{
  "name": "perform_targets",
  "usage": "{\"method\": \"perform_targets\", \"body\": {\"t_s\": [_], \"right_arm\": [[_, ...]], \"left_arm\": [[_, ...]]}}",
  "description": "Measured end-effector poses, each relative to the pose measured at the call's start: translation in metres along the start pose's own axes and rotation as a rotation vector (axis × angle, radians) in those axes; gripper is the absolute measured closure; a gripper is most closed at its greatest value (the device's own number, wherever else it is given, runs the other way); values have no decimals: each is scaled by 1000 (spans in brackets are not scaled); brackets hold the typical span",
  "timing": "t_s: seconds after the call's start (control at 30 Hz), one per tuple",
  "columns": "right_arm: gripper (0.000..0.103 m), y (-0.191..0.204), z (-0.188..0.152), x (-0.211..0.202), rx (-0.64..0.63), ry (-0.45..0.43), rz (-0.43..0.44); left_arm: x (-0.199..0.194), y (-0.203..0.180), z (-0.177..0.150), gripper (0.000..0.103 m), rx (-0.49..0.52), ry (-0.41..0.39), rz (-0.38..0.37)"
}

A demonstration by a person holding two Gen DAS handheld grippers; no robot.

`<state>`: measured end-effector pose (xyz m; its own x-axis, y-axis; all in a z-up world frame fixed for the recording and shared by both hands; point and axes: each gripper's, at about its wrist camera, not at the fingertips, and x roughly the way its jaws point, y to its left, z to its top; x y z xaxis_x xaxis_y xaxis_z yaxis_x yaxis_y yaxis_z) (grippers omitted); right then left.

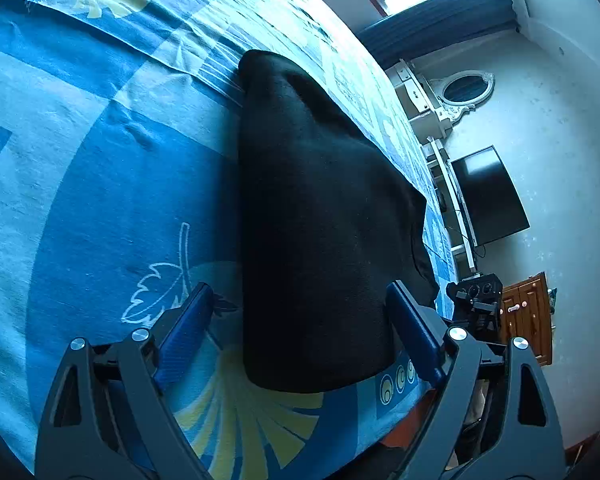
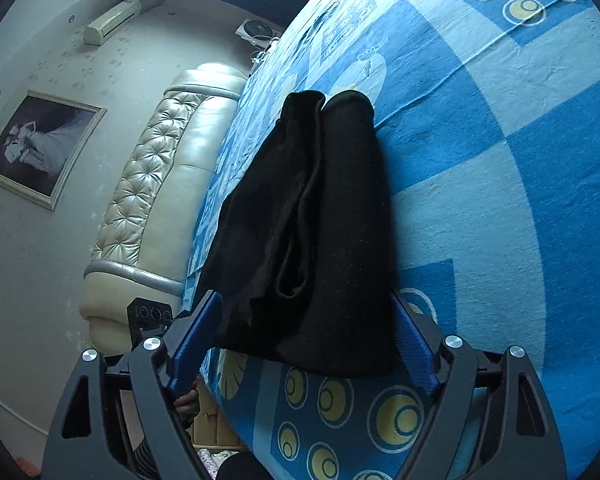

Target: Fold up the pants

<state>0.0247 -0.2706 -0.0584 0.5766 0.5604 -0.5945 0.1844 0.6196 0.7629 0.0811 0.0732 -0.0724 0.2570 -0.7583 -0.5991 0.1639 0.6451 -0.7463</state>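
The black pants (image 1: 316, 216) lie folded into a long narrow bundle on the blue patterned bedspread (image 1: 100, 184). My left gripper (image 1: 300, 296) is open, its blue fingers (image 1: 188, 328) on either side of the bundle's near end, not clamping it. In the right wrist view the pants (image 2: 320, 232) show layered folds along their left side. My right gripper (image 2: 306, 304) is open too, its fingers (image 2: 414, 344) on either side of the near end of the bundle.
The bed edge (image 1: 440, 248) runs close to the right of the pants in the left view, with a dark TV (image 1: 488, 196) and white shelves beyond. In the right view a padded cream headboard (image 2: 156, 188) stands left of the bed. The other gripper (image 1: 476, 300) shows past the edge.
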Motion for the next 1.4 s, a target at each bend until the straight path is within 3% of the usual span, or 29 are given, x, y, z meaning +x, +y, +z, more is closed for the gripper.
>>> {"method": "perform_targets", "body": {"t_s": [0.03, 0.07, 0.13, 0.23, 0.57, 0.9, 1.4], "right_arm": [[21, 2, 0, 4, -9, 10, -19], [23, 7, 0, 9, -28, 18, -53], [46, 12, 0, 18, -46, 42, -92], [56, 8, 0, 17, -23, 40, -68], [63, 6, -13, -2, 1, 25, -28], [64, -4, -35, -11, 22, 40, -20], [65, -16, -37, -6, 34, 38, -9]], "left_arm": [[4, -3, 0, 16, 4, 2, 8], [8, -5, -1, 25, 12, 3, 23], [17, -13, -5, 39, 31, 17, 45], [16, -26, -11, 48, 79, -3, 115], [9, -46, -16, 54, 159, -16, 230], [-2, -43, -27, 54, 173, -11, 246], [2, -36, -31, 52, 192, -26, 244]]}}
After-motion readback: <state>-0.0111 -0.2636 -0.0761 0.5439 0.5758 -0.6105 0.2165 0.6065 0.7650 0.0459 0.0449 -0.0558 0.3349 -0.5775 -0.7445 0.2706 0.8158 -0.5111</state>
